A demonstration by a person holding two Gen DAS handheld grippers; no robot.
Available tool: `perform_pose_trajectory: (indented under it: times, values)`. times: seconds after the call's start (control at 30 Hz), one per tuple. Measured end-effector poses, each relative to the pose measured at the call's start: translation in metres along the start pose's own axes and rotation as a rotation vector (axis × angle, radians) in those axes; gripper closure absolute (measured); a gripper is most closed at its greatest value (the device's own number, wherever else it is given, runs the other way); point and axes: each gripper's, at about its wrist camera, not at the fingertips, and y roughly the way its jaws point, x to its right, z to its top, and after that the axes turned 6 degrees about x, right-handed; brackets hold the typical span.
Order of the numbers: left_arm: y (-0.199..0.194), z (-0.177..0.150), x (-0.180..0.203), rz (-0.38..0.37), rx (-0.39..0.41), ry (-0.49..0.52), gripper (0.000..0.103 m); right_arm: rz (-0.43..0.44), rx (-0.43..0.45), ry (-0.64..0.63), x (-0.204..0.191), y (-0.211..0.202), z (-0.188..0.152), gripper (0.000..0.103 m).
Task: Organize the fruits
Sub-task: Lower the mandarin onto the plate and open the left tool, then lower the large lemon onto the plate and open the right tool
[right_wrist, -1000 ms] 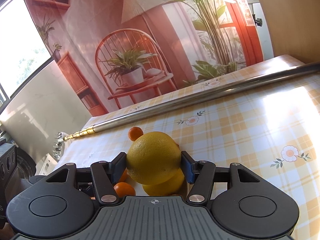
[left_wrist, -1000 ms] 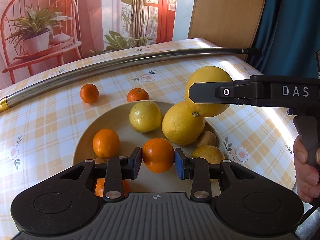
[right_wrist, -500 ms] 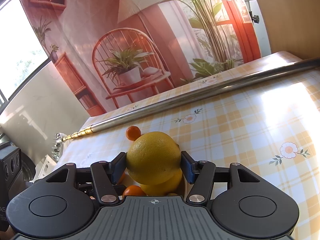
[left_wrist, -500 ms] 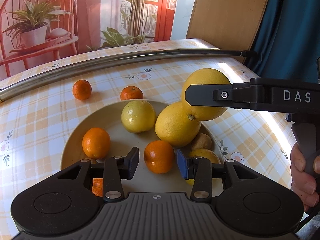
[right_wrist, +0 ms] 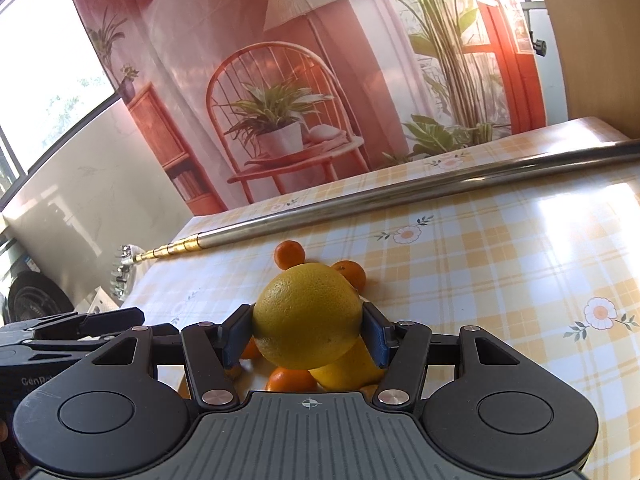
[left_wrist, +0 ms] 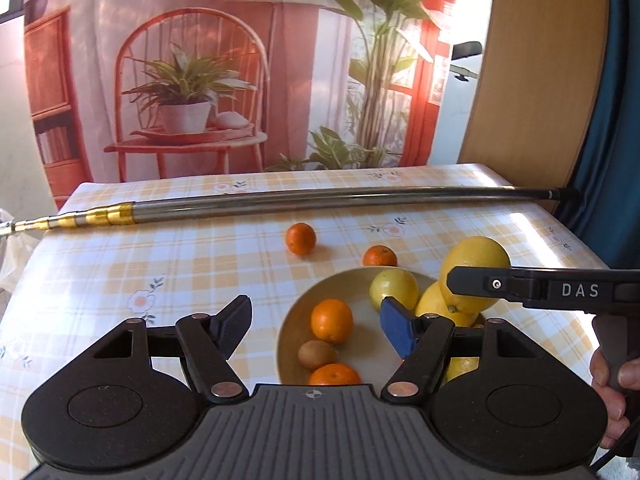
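Checked tabletop [left_wrist: 168, 264] carries our bowl [left_wrist: 288, 332]; our right gripper [right_wrist: 308, 338] pinches a lemon [right_wrist: 306, 316] above it, left gripper [left_wrist: 316, 324] spread. Next we judge: lower, release gently.

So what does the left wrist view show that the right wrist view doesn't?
Only the left wrist view shows the bowl's inside, with a kiwi and a smaller lemon, plus the left tool open and empty. Only the right wrist view shows both pads of the right tool pressed on the big lemon. Both show that lemon, two small oranges on the tablecloth, and the metal pole.
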Motion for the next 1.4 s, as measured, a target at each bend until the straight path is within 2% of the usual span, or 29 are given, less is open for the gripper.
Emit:
perform_pose_trajectory:
  times: [0.13,0.27,0.37,0.5,0.67,0.97,1.07,1.13,1.4]
  values:
    - [-0.008,0.000,-0.019,0.079,0.014,-0.081,0.029,0.003,-0.038,-0.092,-0.019,0.014,0.003,0.049]
    - [-0.009,0.001,-0.031,0.123,0.001,-0.127,0.029,0.024,-0.072,-0.156,-0.036,0.027,0.006,0.049]
    - [-0.013,-0.004,-0.037,0.116,-0.004,-0.163,0.029,0.039,-0.113,-0.213,-0.049,0.037,0.005,0.049]
    - [-0.020,-0.011,-0.039,0.109,0.000,-0.159,0.028,0.036,-0.175,-0.290,-0.064,0.048,0.000,0.049]
    - [-0.020,-0.015,-0.044,0.085,-0.009,-0.189,0.027,0.017,-0.231,-0.322,-0.071,0.058,-0.004,0.049]
    - [-0.019,-0.021,-0.047,0.061,-0.004,-0.212,0.027,0.014,-0.252,-0.376,-0.082,0.063,-0.005,0.049]
    - [-0.017,-0.024,-0.053,0.049,-0.021,-0.257,0.027,0.006,-0.251,-0.455,-0.091,0.064,-0.013,0.049]
    - [-0.017,-0.024,-0.051,0.066,-0.014,-0.240,0.027,0.016,-0.267,-0.494,-0.098,0.065,-0.020,0.049]
    - [-0.017,-0.024,-0.047,0.056,-0.010,-0.215,0.027,-0.006,-0.266,-0.427,-0.089,0.065,-0.020,0.049]
